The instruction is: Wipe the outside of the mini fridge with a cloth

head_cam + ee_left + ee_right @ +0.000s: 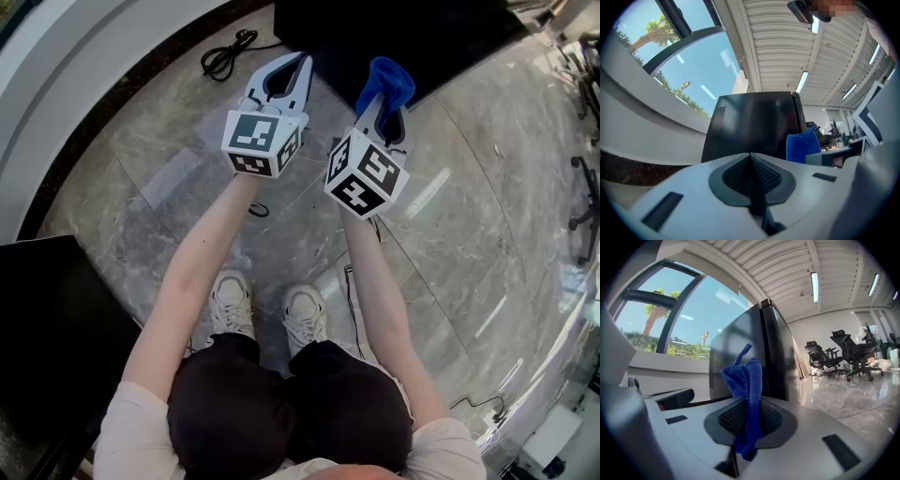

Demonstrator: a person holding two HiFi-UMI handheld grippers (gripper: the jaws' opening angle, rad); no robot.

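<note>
Head view shows the person standing on a grey marble-look floor (pixel 187 150), both forearms stretched forward, with the black box-shaped mini fridge (pixel 394 28) at the top of the picture just ahead of the two claws. The right claw (pixel 382 101) is clamped on a blue microfibre cloth (pixel 389 82); the cloth stands out in a bunch past the jaw tips and overlaps the fridge's near edge, though whether it touches the fridge cannot be told. The left claw (pixel 300 62) points at the same fridge, just beside the right one and apart from it. A coiled black cable (pixel 225 54) lies on the floor to the left of the fridge, and the person's white shoes (pixel 231 302) stand below the arms. In the right gripper view, the right claw (pixel 747 405) pinches the blue cloth (pixel 744 378) between its dark textured pads, a crumpled crest rising above the tips and a short tail hanging behind them; the fridge (pixel 776 352) rises straight behind the cloth, with black office chairs (pixel 848 352) well off to the right. In the left gripper view, the left claw (pixel 750 155) has its jaws pressed together with nothing between them, the fridge (pixel 754 124) near ahead and the blue cloth (pixel 802 146) to its right.
</note>
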